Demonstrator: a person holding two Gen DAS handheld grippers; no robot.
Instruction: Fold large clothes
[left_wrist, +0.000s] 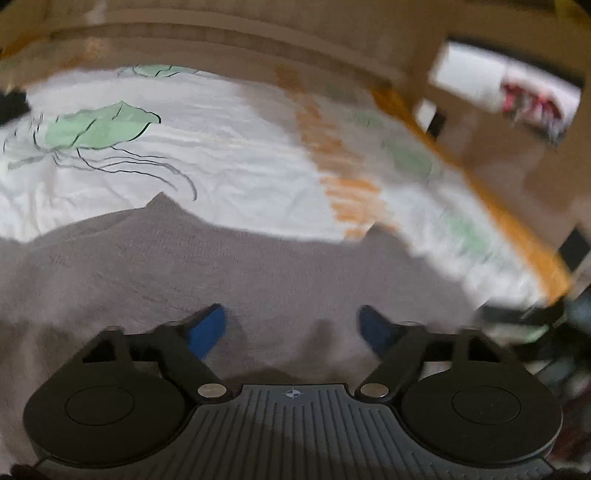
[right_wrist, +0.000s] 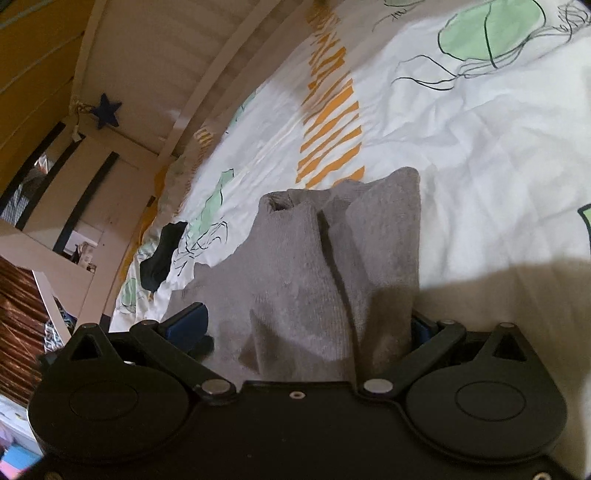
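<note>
Grey knit garment (left_wrist: 229, 273), likely a sweater, lies spread on a bed under a white duvet cover (left_wrist: 236, 147) printed with green jellyfish and orange stripes. In the left wrist view the left gripper (left_wrist: 293, 328) hangs just over the cloth; its jaws stand apart, blue pads (left_wrist: 207, 328) on either side with nothing pinched between them. In the right wrist view a bunched fold of the same garment (right_wrist: 332, 266) rises between the jaws of the right gripper (right_wrist: 306, 328); the jaws are wide, and whether the pads press on the cloth I cannot tell, since the right-hand pad is mostly hidden behind the fold. A dark sock (right_wrist: 162, 254) lies on the cover, apart from the garment, and a blue star (right_wrist: 107, 110) hangs on the pale bed frame beyond.
</note>
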